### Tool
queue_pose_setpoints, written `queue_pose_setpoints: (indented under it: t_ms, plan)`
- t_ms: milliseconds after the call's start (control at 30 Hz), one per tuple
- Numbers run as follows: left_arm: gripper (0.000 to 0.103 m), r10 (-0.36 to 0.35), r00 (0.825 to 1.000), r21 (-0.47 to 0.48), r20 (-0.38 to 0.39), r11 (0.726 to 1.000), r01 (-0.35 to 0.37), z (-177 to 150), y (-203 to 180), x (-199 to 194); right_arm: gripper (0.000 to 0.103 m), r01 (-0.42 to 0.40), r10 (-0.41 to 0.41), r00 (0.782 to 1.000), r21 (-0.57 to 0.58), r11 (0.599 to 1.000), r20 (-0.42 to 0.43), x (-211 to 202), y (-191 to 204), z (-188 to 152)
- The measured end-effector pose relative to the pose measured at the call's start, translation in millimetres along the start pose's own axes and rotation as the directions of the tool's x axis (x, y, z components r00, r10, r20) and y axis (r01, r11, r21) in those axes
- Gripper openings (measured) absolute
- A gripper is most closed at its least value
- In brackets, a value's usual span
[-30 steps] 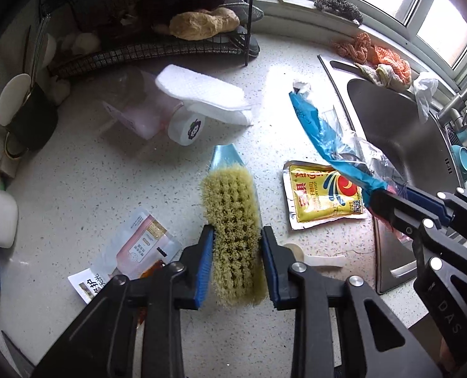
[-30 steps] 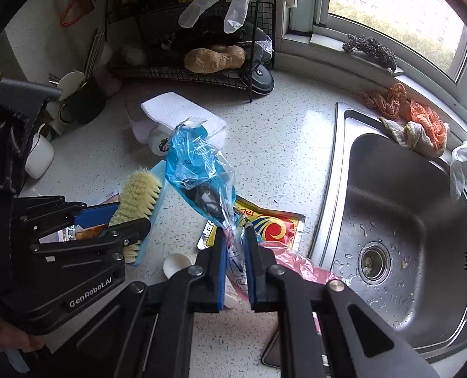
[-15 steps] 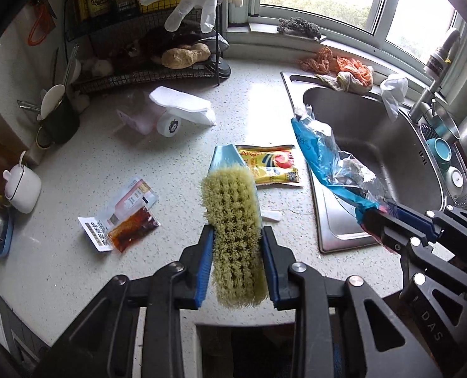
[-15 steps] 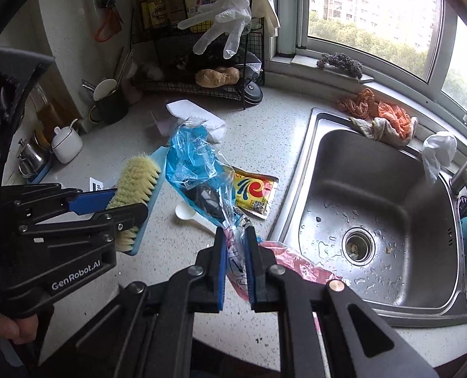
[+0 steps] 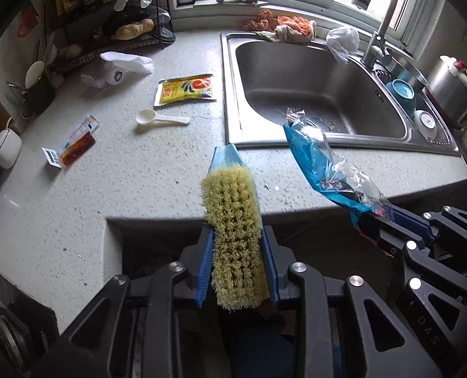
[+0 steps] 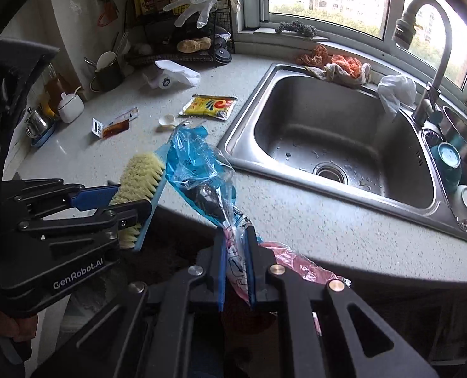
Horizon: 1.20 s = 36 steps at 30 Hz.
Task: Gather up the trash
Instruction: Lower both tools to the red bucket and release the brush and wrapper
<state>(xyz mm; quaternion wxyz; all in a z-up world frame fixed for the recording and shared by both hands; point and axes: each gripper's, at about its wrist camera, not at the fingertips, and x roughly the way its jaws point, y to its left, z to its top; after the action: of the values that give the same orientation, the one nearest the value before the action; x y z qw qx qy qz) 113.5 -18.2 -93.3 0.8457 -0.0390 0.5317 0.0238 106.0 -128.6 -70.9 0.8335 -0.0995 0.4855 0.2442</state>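
Left wrist view: a speckled pale stone worktop curves round a stainless sink under a window. On it lie a yellow sachet, a white plastic spoon and a small sauce packet. The left gripper has its jaws pinching a blue-backed scrub brush with stiff yellowish bristles, off the worktop's edge.

Right wrist view: the right gripper has its jaws pinching crinkled trash, a blue plastic wrapper and pink film, held in the air before the worktop edge, beside the brush
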Motion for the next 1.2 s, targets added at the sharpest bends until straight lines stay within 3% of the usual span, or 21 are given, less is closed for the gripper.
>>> queue_pose_setpoints:
  t_ms: [367, 833, 1100, 1167, 1200]
  plan:
    - [0.027, -0.062, 0.986, 0.044, -0.154, 0.997, 0.07, -72, -35, 74, 0.01, 0.016, 0.0, 0.988, 0.104, 0.994, -0.156, 56, -20, -82]
    - [0.028, -0.119, 0.965, 0.127, -0.233, 0.98, 0.152, -142, -60, 227, 0.01, 0.091, -0.044, 0.979, 0.236, 0.967, -0.198, 186, -57, -166]
    - [0.03, -0.17, 0.948, 0.114, -0.267, 0.972, 0.207, -158, -80, 279, 0.01, 0.126, -0.067, 0.977, 0.295, 0.947, -0.202, 220, -71, -191]
    - [0.037, -0.203, 0.941, 0.112, -0.271, 0.964, 0.24, -156, -84, 282, 0.01, 0.129, -0.069, 0.977, 0.302, 0.944, -0.201, 221, -65, -191]
    - [0.048, -0.197, 0.942, 0.122, -0.27, 0.964, 0.236, -155, -87, 281, 0.01, 0.131, -0.071, 0.977, 0.303, 0.944, -0.2, 220, -65, -192]
